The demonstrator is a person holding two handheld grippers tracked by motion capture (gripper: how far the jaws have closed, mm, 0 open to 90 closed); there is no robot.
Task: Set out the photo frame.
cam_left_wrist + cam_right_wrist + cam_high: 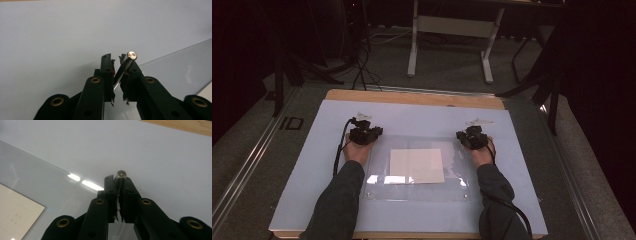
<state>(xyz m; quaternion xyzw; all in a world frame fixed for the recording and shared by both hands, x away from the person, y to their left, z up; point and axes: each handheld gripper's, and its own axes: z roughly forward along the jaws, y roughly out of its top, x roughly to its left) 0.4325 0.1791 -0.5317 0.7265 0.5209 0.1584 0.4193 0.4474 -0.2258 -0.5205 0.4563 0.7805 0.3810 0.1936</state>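
Note:
A clear plastic sheet [377,190] lies on a pale blue mat [412,117], with a cream paper [417,166] under its middle. My left gripper [361,121] rests at the sheet's far left corner. In the left gripper view its jaws [115,58] stand a little apart, and a thin metal pin [124,68] with a round shiny head leans slanted across the gap against the right-hand jaw. My right gripper [474,125] sits at the sheet's far right corner. It [118,178] is shut on a second round-headed metal pin [121,174] standing upright between the tips.
The mat covers a wooden table [412,97] whose bare edge shows at the far side. Beyond it are the white legs of another desk [413,50] and cables [362,70] on a grey floor. Metal rails [242,170] run along both sides of the table.

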